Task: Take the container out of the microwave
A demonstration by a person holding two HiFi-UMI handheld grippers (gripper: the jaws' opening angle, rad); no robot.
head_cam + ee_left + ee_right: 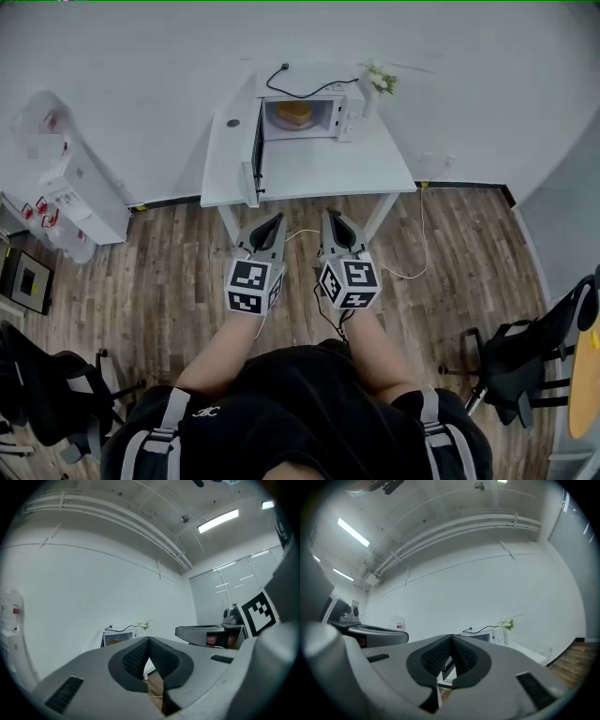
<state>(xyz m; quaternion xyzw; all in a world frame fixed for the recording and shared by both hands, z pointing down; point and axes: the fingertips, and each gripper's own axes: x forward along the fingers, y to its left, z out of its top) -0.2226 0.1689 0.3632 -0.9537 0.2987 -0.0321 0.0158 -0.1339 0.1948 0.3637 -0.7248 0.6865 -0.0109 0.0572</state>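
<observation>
Well, your left gripper (274, 225) and right gripper (331, 221) are closed and empty; the container (293, 112) in the microwave (349, 111) looks light and stiff, so grip its rim.

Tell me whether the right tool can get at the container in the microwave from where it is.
Probably not yet. The microwave door stands open and nothing blocks the container, but the right tool hangs over the floor short of the table, jaws shut.
</observation>
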